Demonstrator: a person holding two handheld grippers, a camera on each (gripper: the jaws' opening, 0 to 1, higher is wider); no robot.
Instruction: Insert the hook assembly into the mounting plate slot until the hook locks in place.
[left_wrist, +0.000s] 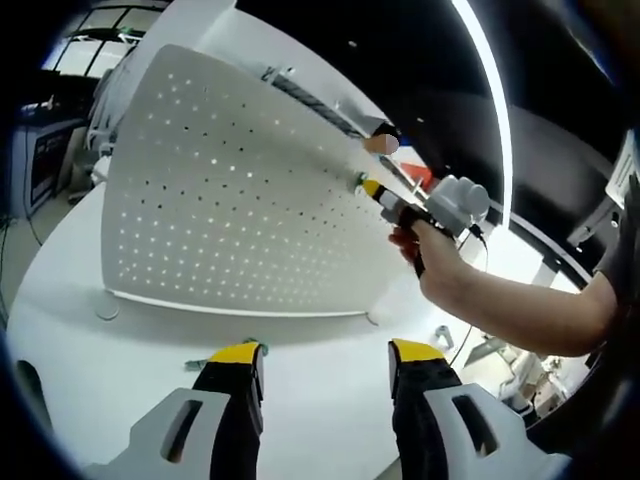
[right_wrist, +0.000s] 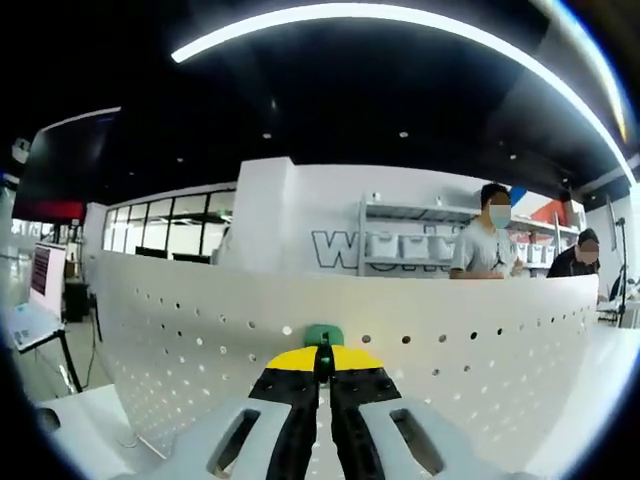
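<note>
The right gripper (right_wrist: 322, 368) has its jaws nearly closed, pinching a small green hook (right_wrist: 323, 336) against the upper edge of the white pegboard (right_wrist: 450, 350). The left gripper (left_wrist: 328, 362) hangs open and empty over the white table (left_wrist: 320, 350), near the pegboard's lower edge. Wall lettering behind is partly hidden, starting with "W".

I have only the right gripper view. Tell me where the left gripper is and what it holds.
Observer: The left gripper hangs over the white table in front of the pegboard, jaws open, holding nothing.
Operator: My jaws are shut on the green hook. Report where they meet the board.
Observer: The right gripper has its tips at the board's face, close to the side edge.
Operator: Name anything loose on the table.
Observer: A small green piece lies beside the left gripper; too small to identify.
</note>
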